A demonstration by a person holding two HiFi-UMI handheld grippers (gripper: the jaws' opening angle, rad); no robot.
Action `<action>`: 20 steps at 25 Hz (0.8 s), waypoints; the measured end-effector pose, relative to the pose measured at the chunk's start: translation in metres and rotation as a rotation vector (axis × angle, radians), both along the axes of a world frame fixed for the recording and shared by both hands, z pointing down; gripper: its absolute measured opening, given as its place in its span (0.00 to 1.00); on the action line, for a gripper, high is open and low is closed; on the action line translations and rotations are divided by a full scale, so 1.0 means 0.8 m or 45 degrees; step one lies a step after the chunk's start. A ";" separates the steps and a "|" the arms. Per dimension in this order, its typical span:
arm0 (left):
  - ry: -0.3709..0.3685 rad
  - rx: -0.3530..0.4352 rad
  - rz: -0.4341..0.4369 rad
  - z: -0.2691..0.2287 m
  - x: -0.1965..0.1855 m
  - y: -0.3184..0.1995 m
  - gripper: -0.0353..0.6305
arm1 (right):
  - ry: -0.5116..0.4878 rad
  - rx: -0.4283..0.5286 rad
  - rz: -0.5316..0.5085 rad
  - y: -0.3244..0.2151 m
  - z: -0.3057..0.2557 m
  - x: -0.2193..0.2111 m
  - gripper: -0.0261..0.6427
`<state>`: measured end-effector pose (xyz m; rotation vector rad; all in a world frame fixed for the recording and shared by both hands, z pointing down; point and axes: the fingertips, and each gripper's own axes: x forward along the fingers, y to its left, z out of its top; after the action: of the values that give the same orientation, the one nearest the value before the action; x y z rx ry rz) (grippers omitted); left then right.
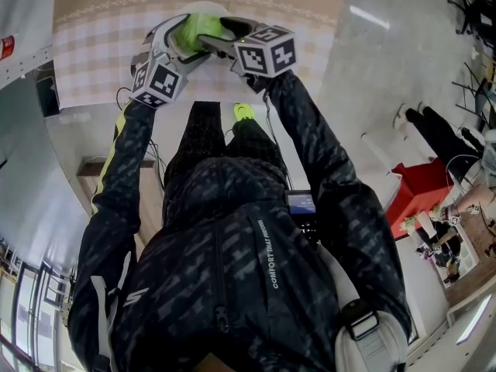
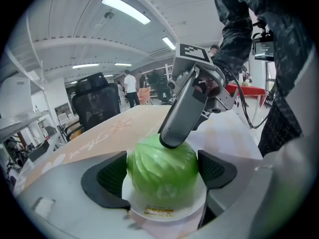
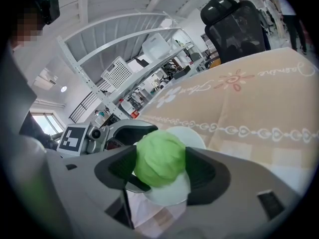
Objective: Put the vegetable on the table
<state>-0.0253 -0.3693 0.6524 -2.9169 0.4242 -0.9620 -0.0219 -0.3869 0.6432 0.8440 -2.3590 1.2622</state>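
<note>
Checked tablecloth (image 1: 101, 45) in the head view bears the plate (image 1: 208, 7) holding the cabbage (image 1: 198, 28); left gripper view: the left gripper (image 2: 162, 172) clamps this near-round head, no long axis, ribs rising from the plate; right gripper view: the right gripper (image 3: 162, 166) clamps it too, so mismatched pulls might roll it off the plate.

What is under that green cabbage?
A white plate lies beneath the cabbage, on a patterned tablecloth. The cabbage covers the plate's middle, so whether they touch is hidden.
</note>
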 end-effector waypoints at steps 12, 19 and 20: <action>0.003 0.009 -0.002 0.004 0.000 -0.001 0.70 | 0.000 0.003 -0.013 -0.002 0.003 0.000 0.48; 0.036 -0.022 -0.042 0.007 -0.005 -0.001 0.70 | 0.045 0.022 -0.024 -0.005 0.002 0.006 0.49; 0.037 -0.025 -0.051 0.007 -0.008 -0.001 0.70 | 0.057 0.026 -0.017 -0.005 0.001 0.010 0.48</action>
<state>-0.0315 -0.3701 0.6577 -2.9545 0.4789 -0.9345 -0.0143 -0.3911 0.6442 0.8523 -2.3423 1.2029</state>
